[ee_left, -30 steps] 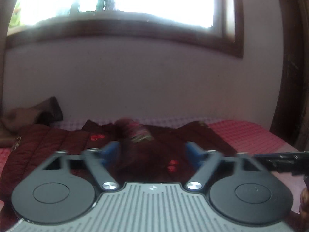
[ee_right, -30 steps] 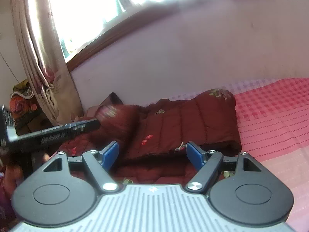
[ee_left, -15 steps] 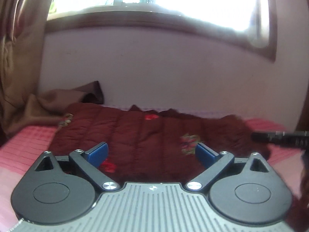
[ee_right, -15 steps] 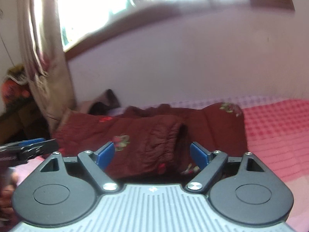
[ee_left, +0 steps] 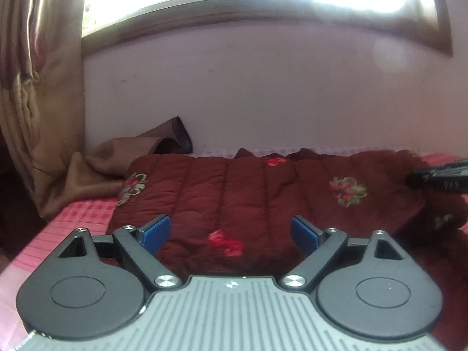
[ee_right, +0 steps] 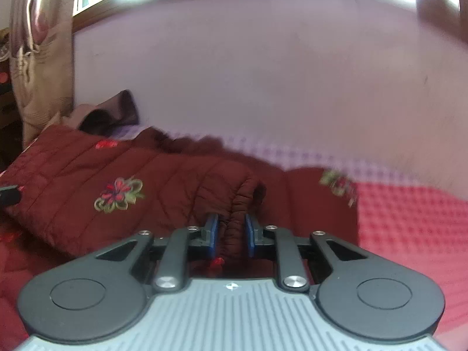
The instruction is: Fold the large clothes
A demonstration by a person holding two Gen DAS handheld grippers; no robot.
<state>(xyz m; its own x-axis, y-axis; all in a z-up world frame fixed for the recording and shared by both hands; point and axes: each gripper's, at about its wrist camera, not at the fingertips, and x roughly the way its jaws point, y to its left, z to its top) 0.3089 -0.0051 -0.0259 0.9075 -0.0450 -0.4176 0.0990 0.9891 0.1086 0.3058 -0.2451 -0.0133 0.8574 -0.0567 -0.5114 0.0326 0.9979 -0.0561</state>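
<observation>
The padded jacket [ee_left: 248,196] lies across the middle of the frame on the pink bed [ee_right: 409,219], body flatter than a moment ago. The right gripper [ee_right: 231,235] has just clamped its jaws on the sleeve cuff [ee_right: 245,199], ready to fold. The left gripper [ee_left: 229,232] hovers, jaws wide but closing, nothing between them.

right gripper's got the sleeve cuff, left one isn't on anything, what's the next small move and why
Probably lift the cuff a little with the right gripper and carry it across the jacket. Its pads are shut on the gathered cuff, and the sleeve lies bunched on the jacket. The left gripper, jaws closing with nothing between its pads, hangs over the jacket's near edge and can steady it.
</observation>
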